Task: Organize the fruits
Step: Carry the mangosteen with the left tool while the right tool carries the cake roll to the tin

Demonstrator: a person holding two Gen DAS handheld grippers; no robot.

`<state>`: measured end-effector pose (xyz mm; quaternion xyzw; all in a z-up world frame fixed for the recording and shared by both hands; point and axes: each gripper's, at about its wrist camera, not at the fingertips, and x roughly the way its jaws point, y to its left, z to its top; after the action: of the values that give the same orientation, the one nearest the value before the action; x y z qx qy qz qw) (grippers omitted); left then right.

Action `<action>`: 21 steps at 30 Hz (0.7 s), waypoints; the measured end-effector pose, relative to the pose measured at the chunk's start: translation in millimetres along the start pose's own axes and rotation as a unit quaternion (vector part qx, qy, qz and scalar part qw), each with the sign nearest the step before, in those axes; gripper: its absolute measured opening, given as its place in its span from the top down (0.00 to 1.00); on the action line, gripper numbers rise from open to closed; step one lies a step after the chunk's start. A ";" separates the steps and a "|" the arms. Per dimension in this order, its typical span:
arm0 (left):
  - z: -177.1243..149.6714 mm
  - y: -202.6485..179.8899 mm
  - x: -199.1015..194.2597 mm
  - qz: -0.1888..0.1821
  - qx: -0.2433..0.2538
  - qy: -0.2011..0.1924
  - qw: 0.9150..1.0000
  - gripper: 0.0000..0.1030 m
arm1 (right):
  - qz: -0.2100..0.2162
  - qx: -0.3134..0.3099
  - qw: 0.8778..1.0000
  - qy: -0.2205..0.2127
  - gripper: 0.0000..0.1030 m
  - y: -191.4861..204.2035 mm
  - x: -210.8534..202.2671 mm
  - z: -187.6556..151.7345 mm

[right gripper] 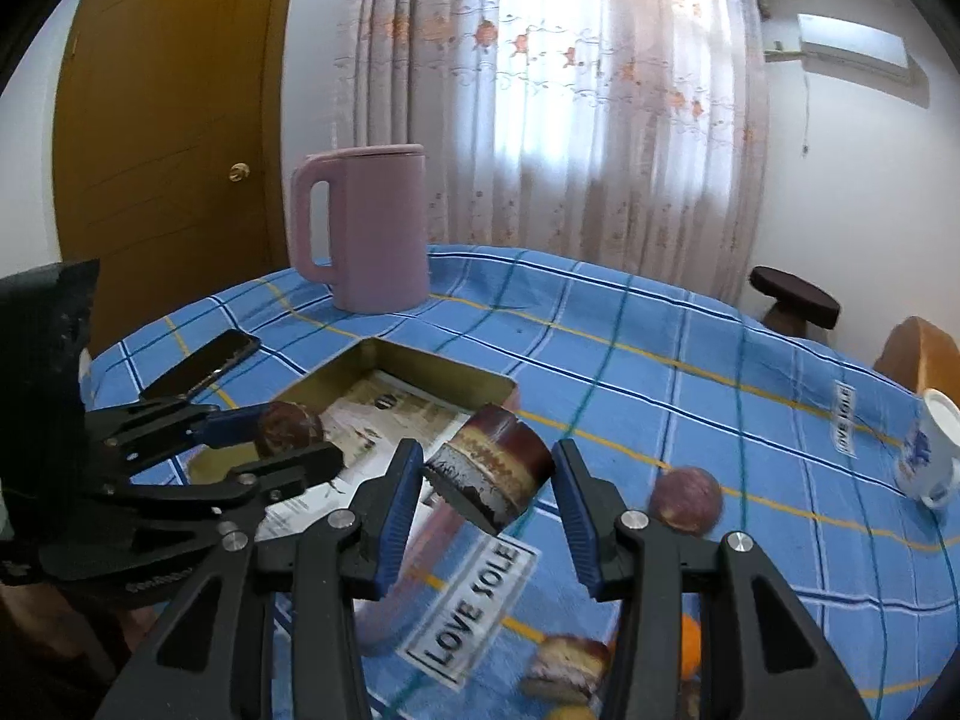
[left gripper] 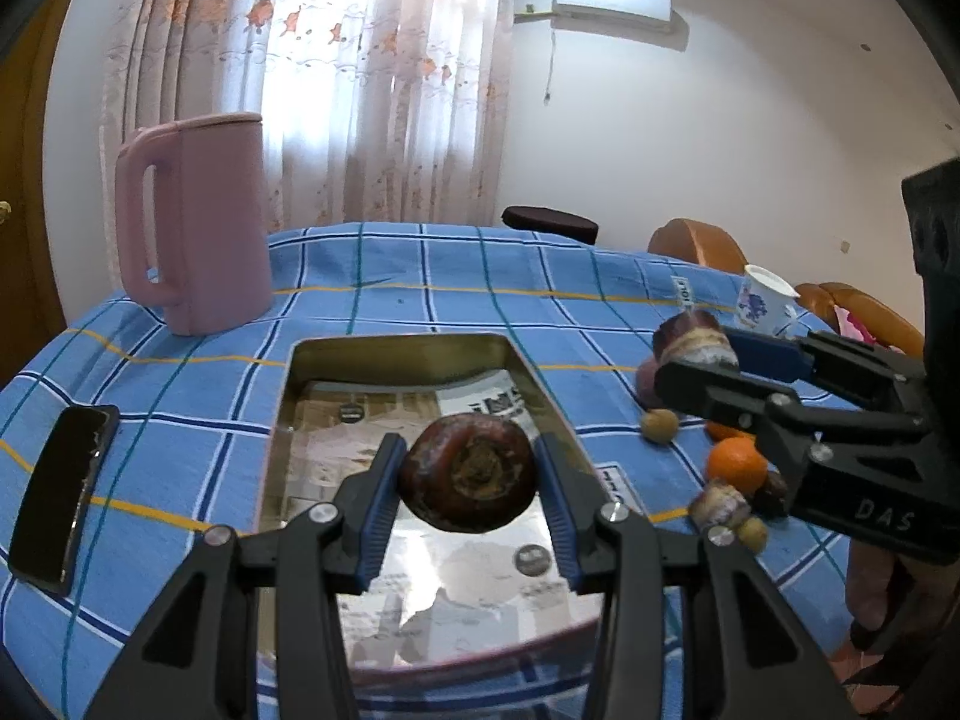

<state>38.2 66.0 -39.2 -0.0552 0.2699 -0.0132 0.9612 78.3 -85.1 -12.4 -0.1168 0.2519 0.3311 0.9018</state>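
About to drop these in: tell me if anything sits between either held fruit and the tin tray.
Nothing visible does. The left gripper already holds its dark round fruit over the open tin tray. The right gripper holds its fruit piece near the tray's corner, only bare tablecloth between.

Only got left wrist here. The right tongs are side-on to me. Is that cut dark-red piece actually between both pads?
Observer: Yes. In the right wrist view the right tongs have a blue pad against each side of the cut dark-red fruit piece.
Operator: Purple thing behind it, what is it?
Observer: A round purple fruit, whole, lying on the blue checked tablecloth just right of the tongs and apart from the held piece.
Operator: My own load from the side?
Observer: The left tongs hold the dark round fruit over the near-left part of the gold rectangular metal tray, not resting on its floor as far as I can tell.
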 end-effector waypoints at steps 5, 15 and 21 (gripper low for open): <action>5.6 11.5 6.7 0.011 -0.002 0.004 1.000 0.56 | 0.012 -0.005 1.000 0.005 0.55 5.0 19.1 10.9; 10.0 31.2 22.4 0.027 -0.002 0.021 0.999 0.56 | 0.023 -0.010 0.999 0.030 0.55 17.3 56.3 9.6; 8.3 37.4 28.5 0.031 -0.003 0.030 0.999 0.56 | 0.024 -0.019 0.999 0.039 0.55 24.5 68.7 5.6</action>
<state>66.7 102.5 -51.1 -0.0491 0.3007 0.0162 0.9523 109.3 -27.5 -45.2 -0.1409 0.2836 0.3529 0.8804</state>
